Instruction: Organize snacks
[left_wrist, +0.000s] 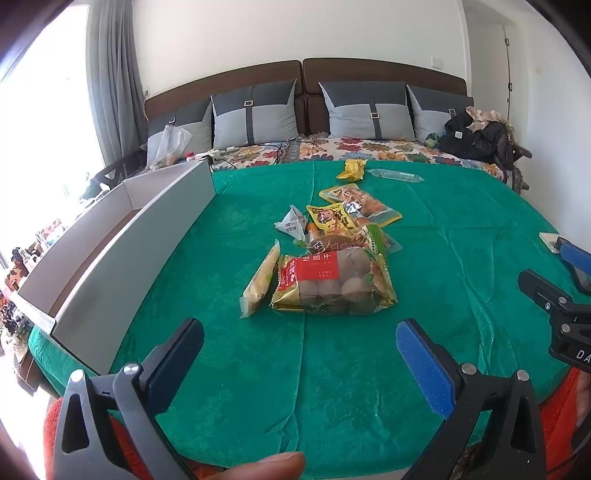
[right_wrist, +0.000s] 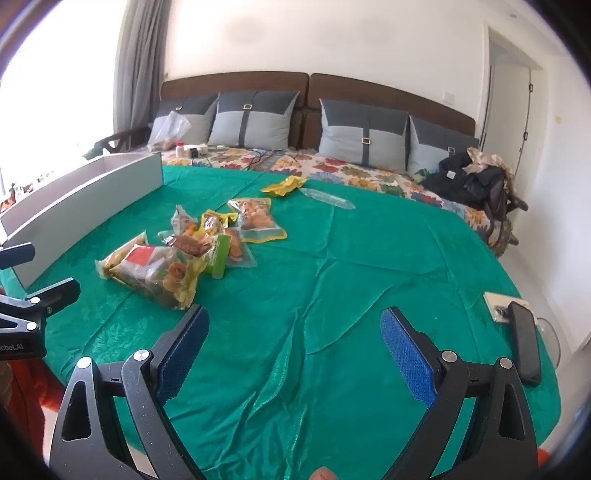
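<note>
Snack packets in crinkly foil and clear plastic (left_wrist: 334, 280) heaped on green quilted bedspread (left_wrist: 424, 240) (white box (left_wrist: 122, 243) alongside); left gripper (left_wrist: 299, 354) and right gripper (right_wrist: 295, 347) jaws spread wide, empty.

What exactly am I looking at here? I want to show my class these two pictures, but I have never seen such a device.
A person holds a hand-held two-finger gripper in each hand; each carries a wide-angle camera looking along its fingers. One picture is from the left gripper, the other from the right gripper. Both are open and hold nothing. Ahead, on a green bedspread, lies a pile of snack packets, the nearest a big bag with a red label. A grey-white open box stands to the left.
</note>
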